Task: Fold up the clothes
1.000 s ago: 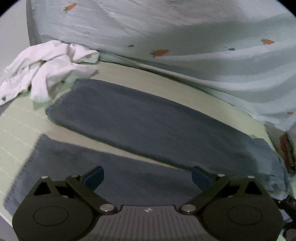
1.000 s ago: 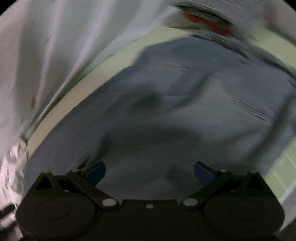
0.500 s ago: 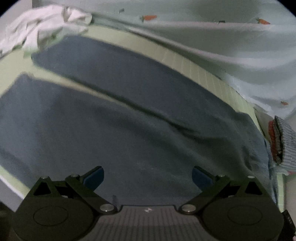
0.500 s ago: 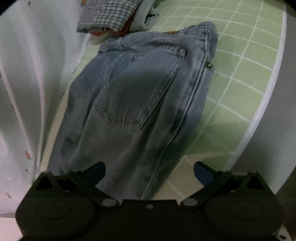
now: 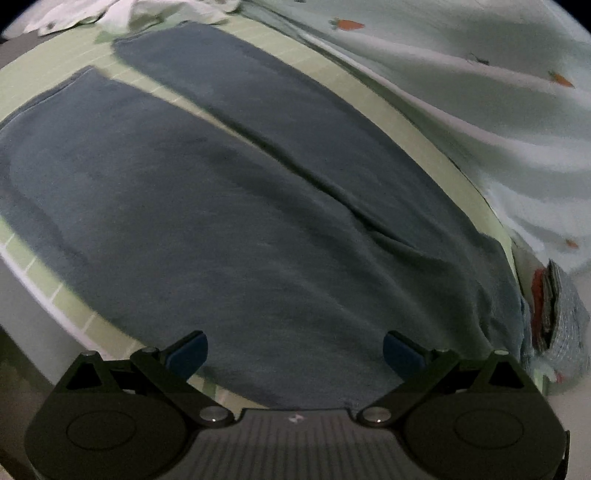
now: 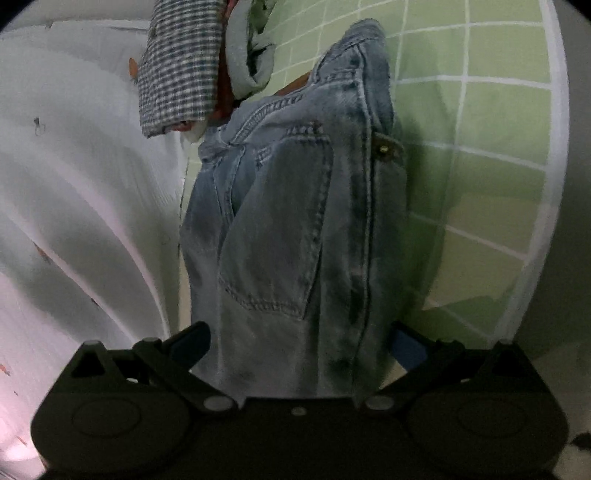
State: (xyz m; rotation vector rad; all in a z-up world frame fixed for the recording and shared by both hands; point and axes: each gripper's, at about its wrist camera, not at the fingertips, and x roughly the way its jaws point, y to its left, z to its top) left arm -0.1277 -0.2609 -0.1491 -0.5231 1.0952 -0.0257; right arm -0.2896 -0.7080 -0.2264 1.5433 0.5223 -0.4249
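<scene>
A pair of blue jeans (image 5: 229,206) lies flat on the green checked sheet (image 5: 48,291), both legs stretching away to the upper left. My left gripper (image 5: 294,350) hovers open over the near leg, nothing between its blue pads. In the right wrist view the waist end of the jeans (image 6: 295,229) shows a back pocket and a brass rivet. My right gripper (image 6: 297,345) stands open just above that denim, its pads either side of the hip seam. Whether the pads touch the cloth is unclear.
A crumpled white garment (image 5: 122,11) lies beyond the leg ends. A pale carrot-print quilt (image 5: 480,92) is bunched along the far side. A stack of folded clothes with a checked shirt (image 6: 177,70) sits by the waistband. The bed's edge (image 6: 543,206) runs close on the right.
Both grippers have come in lower and closer to the jeans. The left view now fills with the near leg; the right view has swung onto the back pocket and steadied.
</scene>
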